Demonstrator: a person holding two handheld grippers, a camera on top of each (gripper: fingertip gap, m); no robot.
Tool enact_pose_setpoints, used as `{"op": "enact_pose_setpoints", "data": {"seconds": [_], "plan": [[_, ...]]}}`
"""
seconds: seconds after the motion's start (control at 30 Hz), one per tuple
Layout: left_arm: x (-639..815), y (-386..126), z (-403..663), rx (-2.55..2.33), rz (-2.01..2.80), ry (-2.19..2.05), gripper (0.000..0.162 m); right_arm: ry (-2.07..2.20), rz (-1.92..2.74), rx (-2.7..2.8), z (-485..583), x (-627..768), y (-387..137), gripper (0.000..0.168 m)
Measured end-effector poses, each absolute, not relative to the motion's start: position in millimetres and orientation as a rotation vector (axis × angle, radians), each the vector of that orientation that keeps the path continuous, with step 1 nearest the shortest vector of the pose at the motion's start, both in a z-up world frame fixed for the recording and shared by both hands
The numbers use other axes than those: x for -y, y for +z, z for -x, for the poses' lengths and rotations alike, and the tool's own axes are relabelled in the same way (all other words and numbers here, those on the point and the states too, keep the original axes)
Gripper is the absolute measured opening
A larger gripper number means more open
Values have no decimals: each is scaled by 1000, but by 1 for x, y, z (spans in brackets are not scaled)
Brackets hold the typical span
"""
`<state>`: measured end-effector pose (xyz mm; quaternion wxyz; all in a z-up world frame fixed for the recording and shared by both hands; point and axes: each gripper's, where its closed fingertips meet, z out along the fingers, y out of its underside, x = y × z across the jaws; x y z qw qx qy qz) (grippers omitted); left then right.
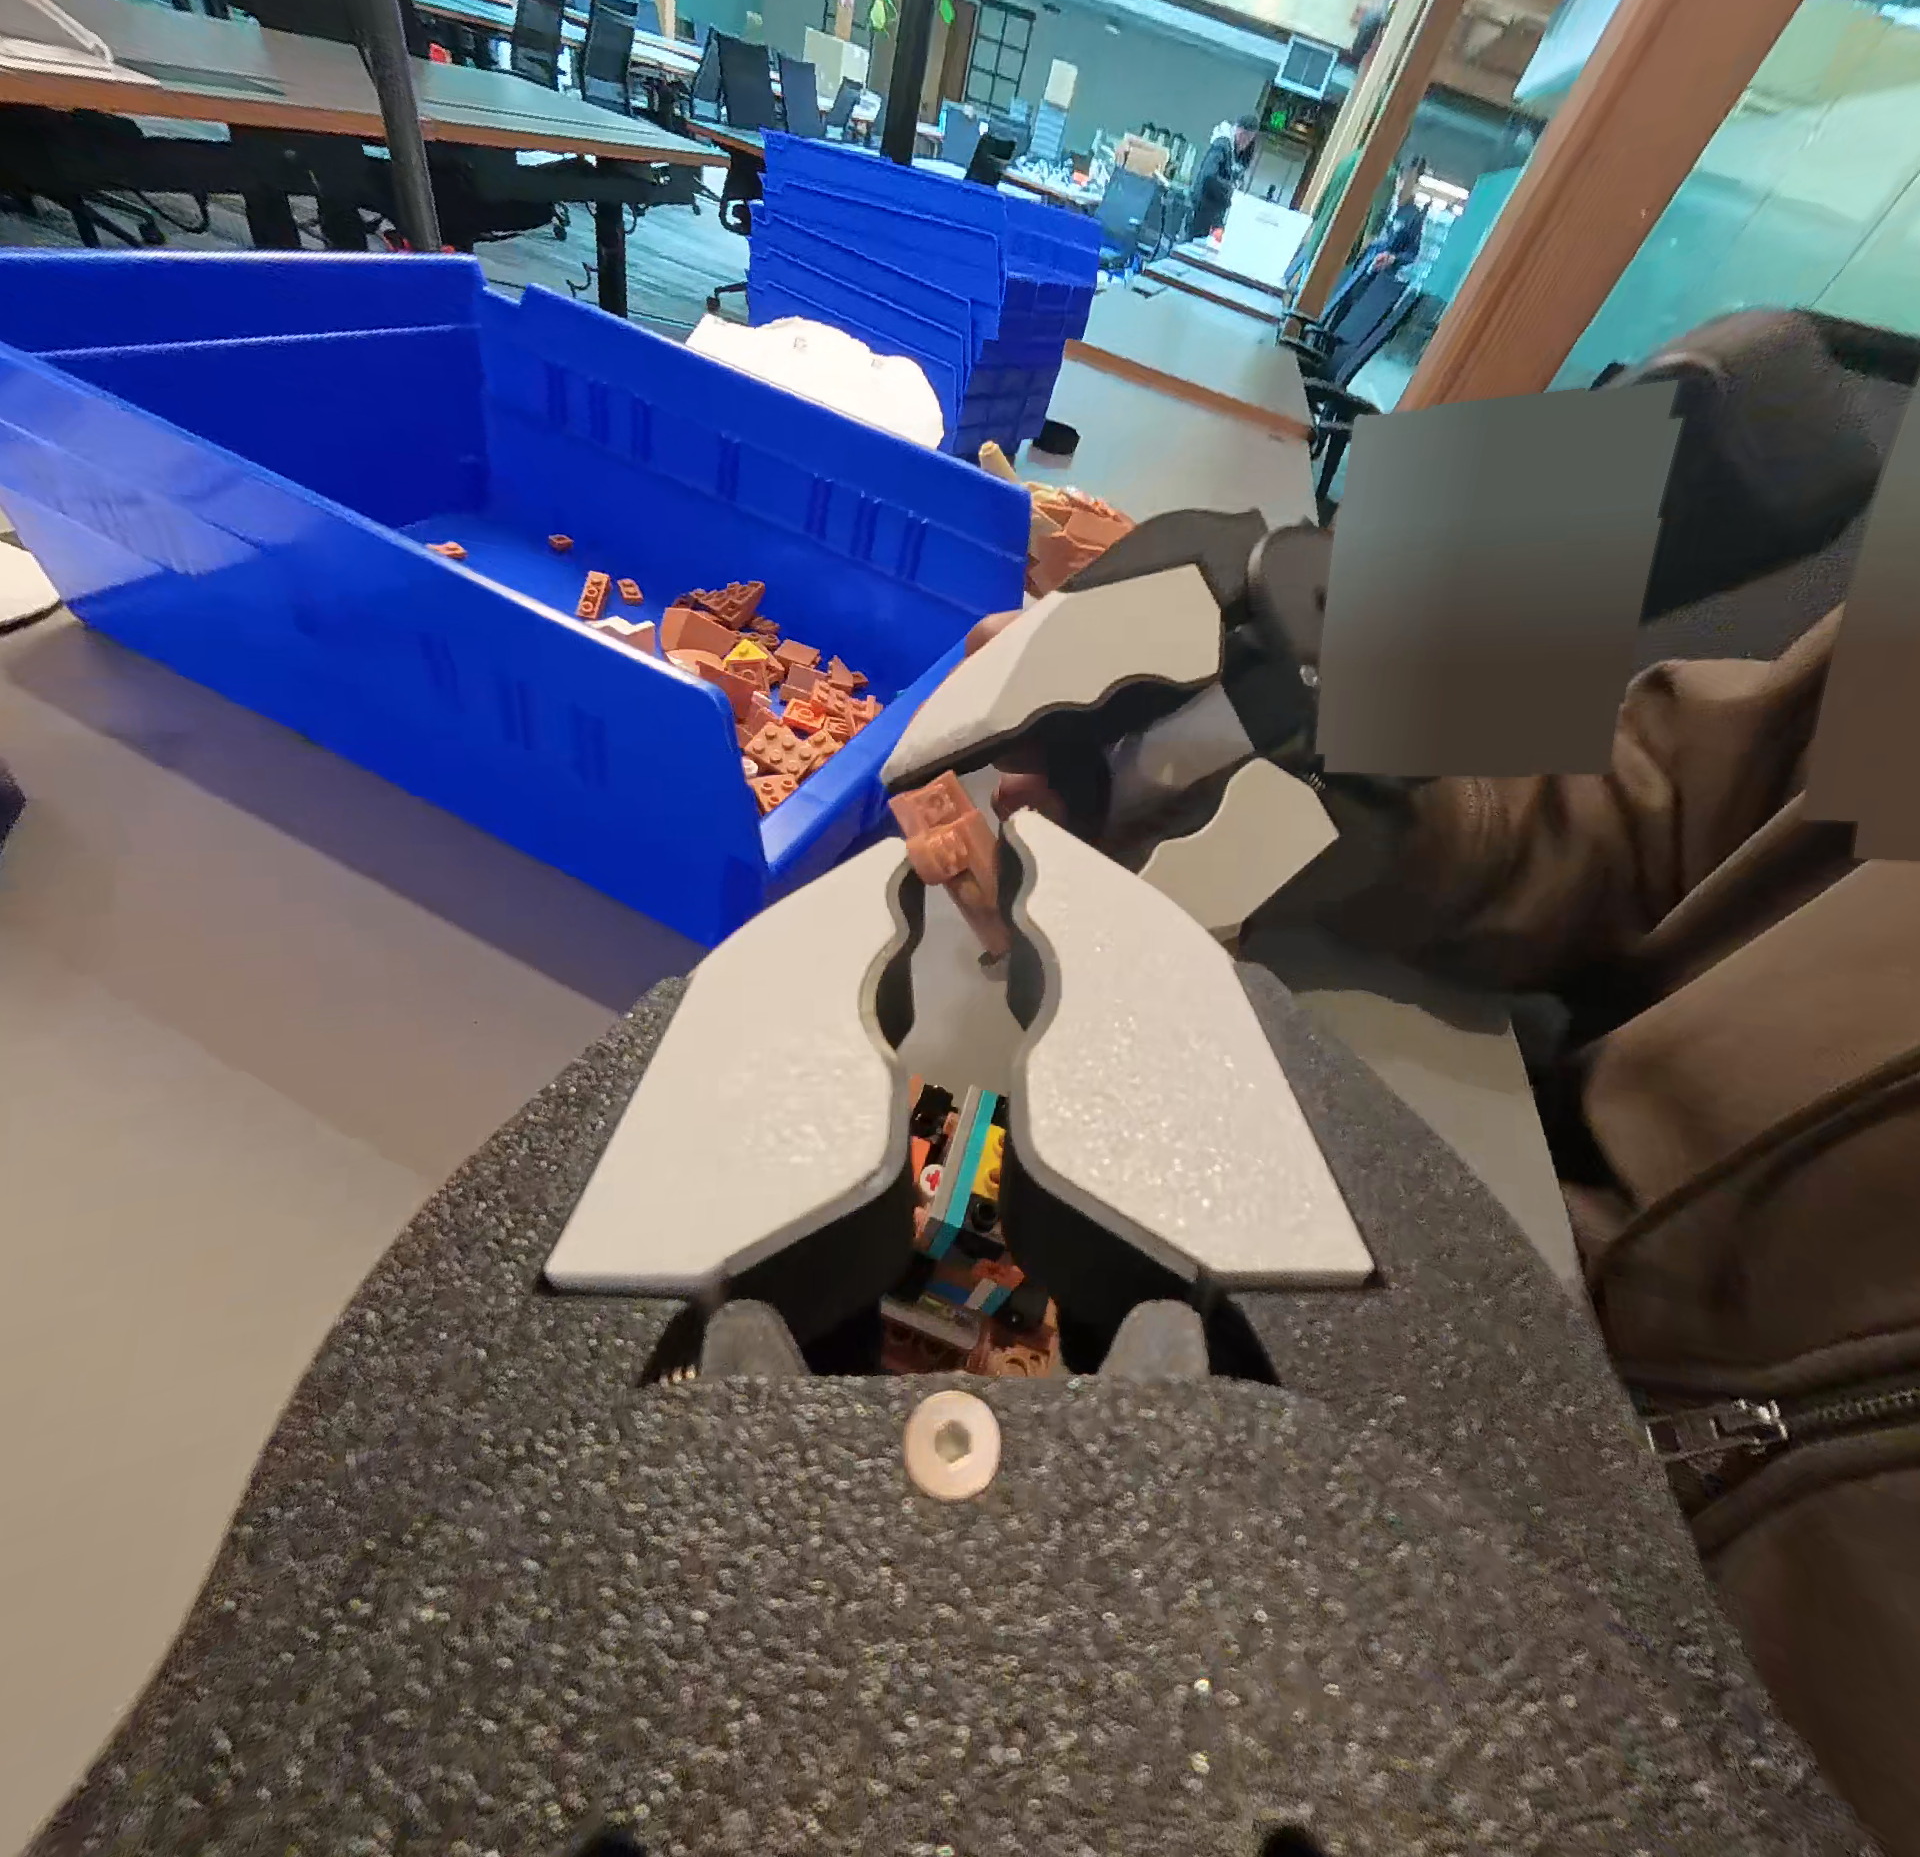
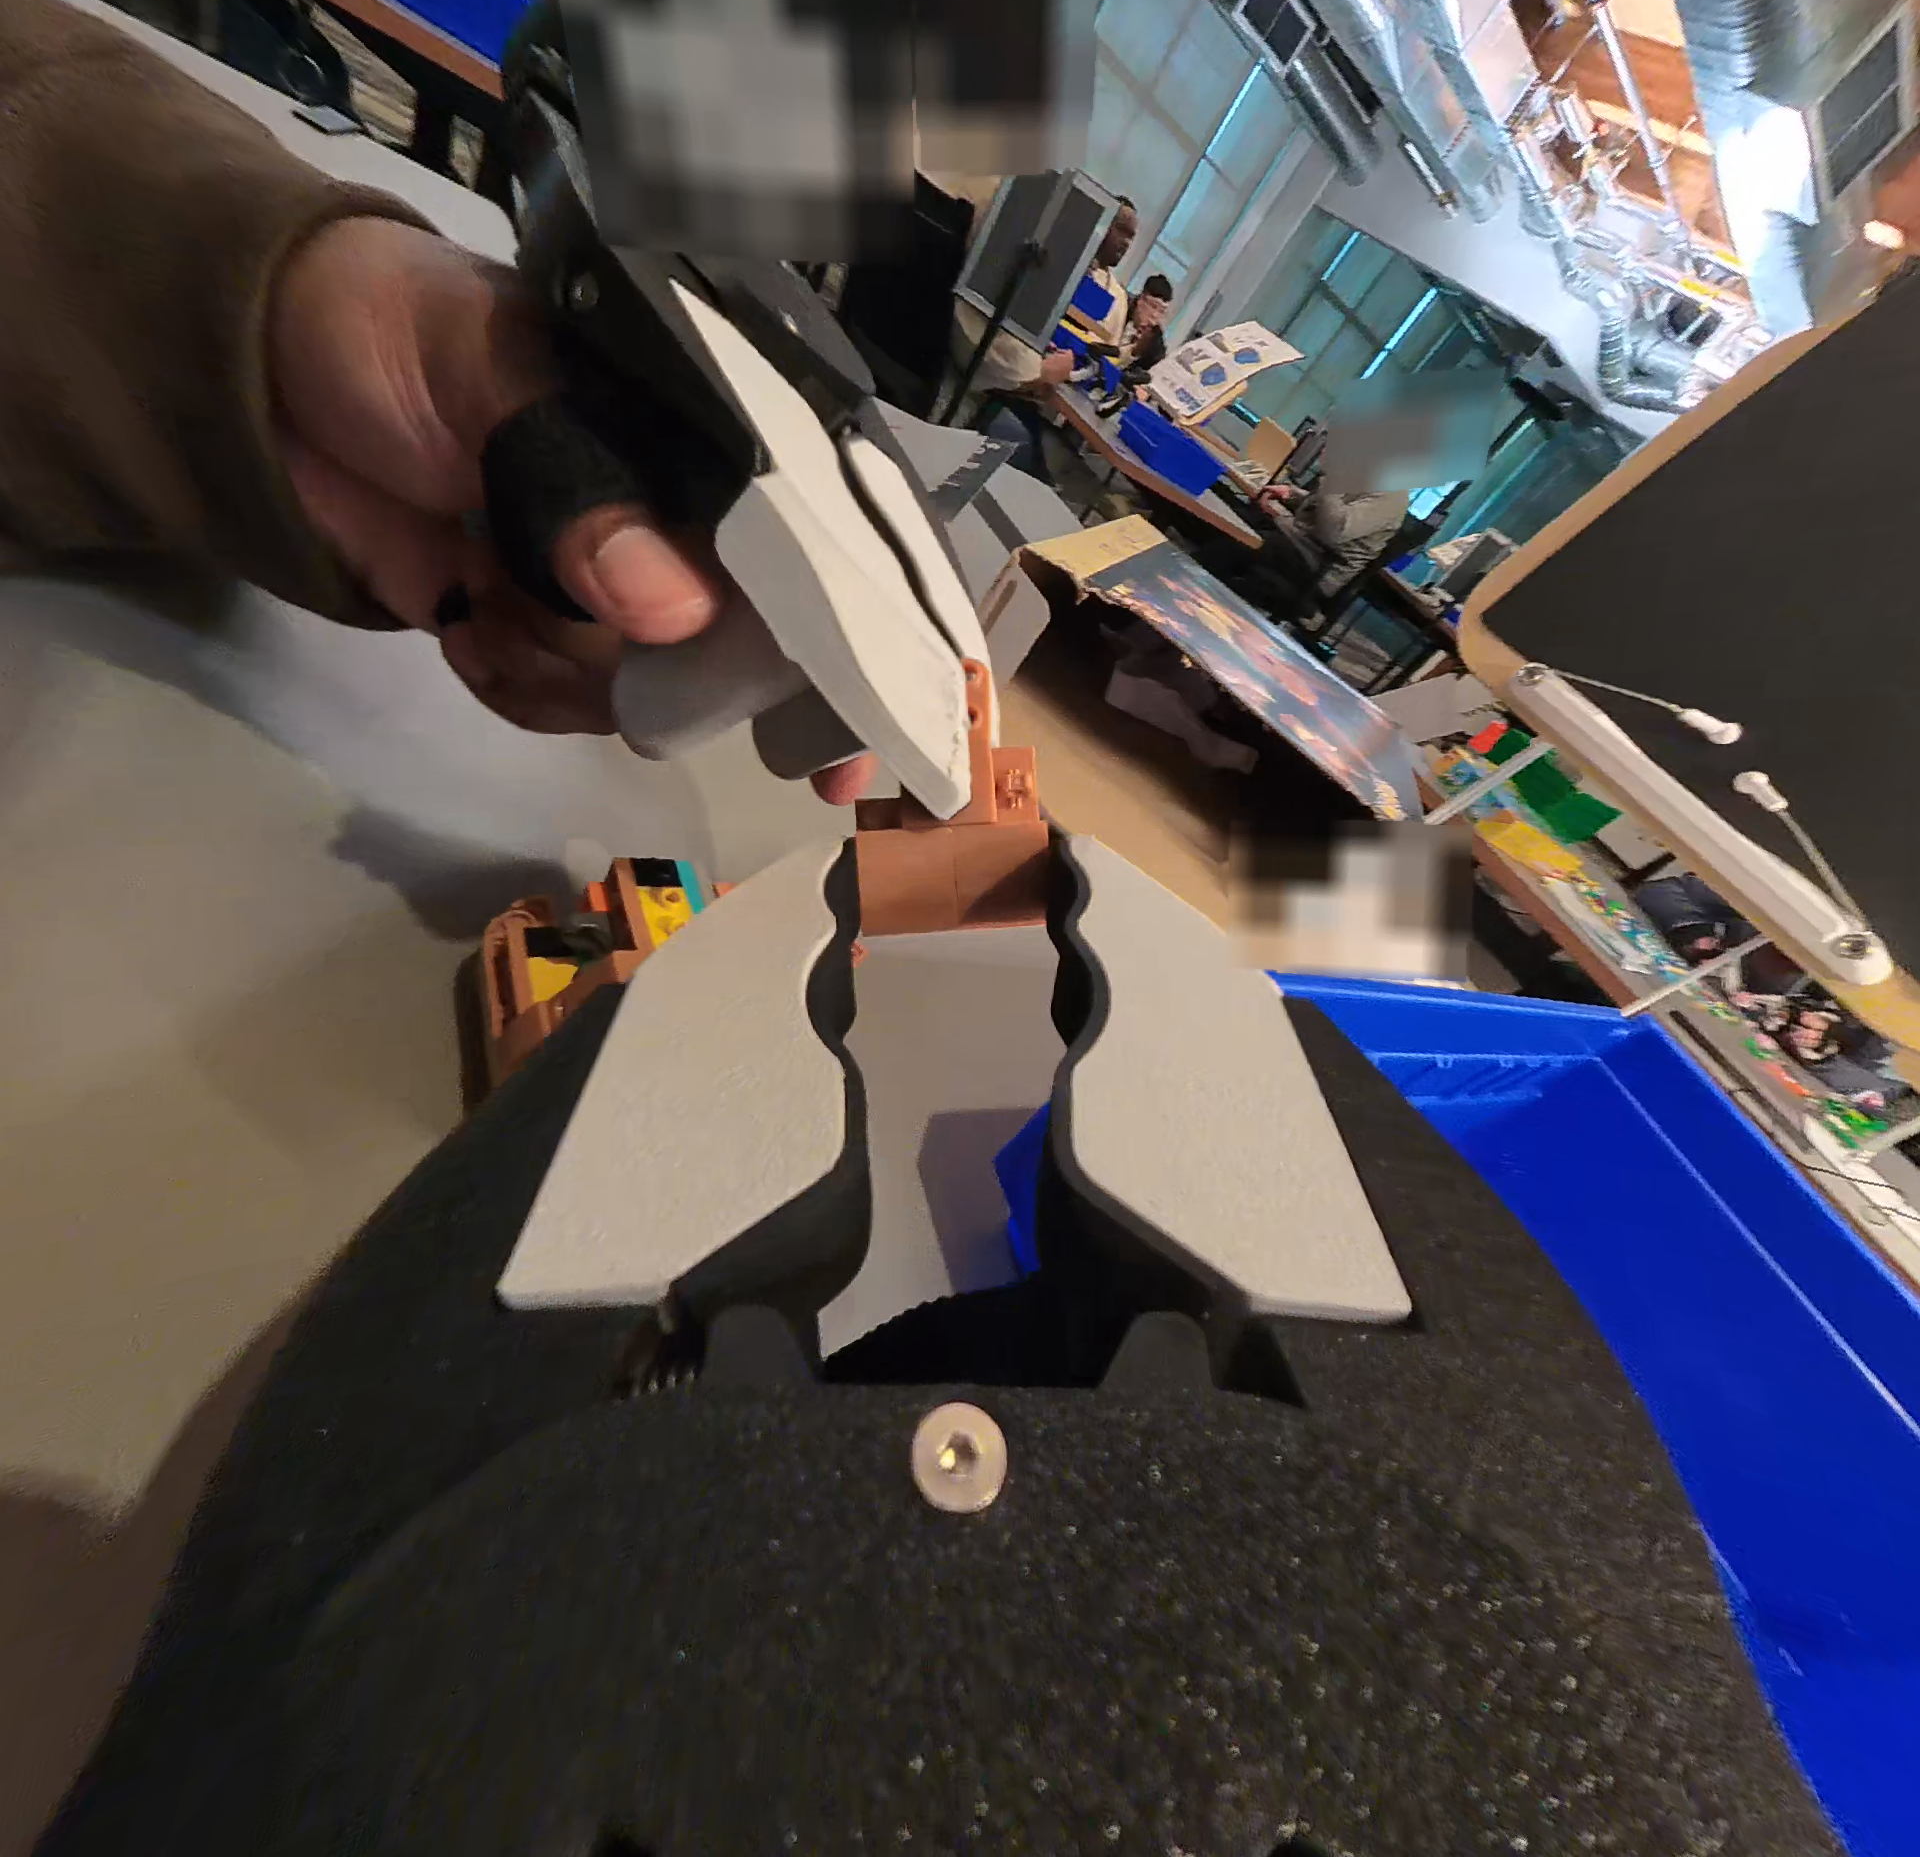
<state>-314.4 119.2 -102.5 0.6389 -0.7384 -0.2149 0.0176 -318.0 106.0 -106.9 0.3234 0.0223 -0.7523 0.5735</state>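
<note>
The left gripper (image 1: 961, 872) is nearly closed, and its two grey fingers pinch a small brown brick piece (image 1: 951, 851); the right gripper (image 2: 956, 872) is a bit more open and squeezes the wider bottom part of the same brown brick piece (image 2: 961, 888); so both grippers have hold of one little thing at the same time, up in the air above the tabletop (image 1: 260, 1028), likely so one side keeps it steady while the other pulls or pushes.

In the right wrist view a hand (image 2: 416, 436) in a brown sleeve (image 2: 135, 301) wraps around the left gripper's handle, and a black strap sits over one finger.

Under the left gripper, on the tabletop near the person's edge, sits a small brick model (image 2: 582, 934) with orange, yellow, teal and black bits.

A big blue bin (image 1: 582, 685) stands on the tabletop just beside the grippers, toward the left; it has loose brown bricks (image 1: 779, 685) piled at its near end, too many to count; a few more lie alone farther back inside it.

I count two grippers, one piece held, one model, and one bin close by; a stack of blue bins (image 1: 883, 280) stands farther back by the far edge; I cannot count those.
</note>
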Motion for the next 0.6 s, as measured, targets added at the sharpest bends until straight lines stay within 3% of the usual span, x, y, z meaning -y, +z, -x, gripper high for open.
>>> {"op": "enact_pose_setpoints", "data": {"seconds": [0.03,0.6], "plan": [[-119,-103,314,483,1695,39,13,1519,-59,1990,317,-106,-108,34],[-120,-108,314,513,1674,-86,16,1692,69,2159,317,-107,-116,34]]}}
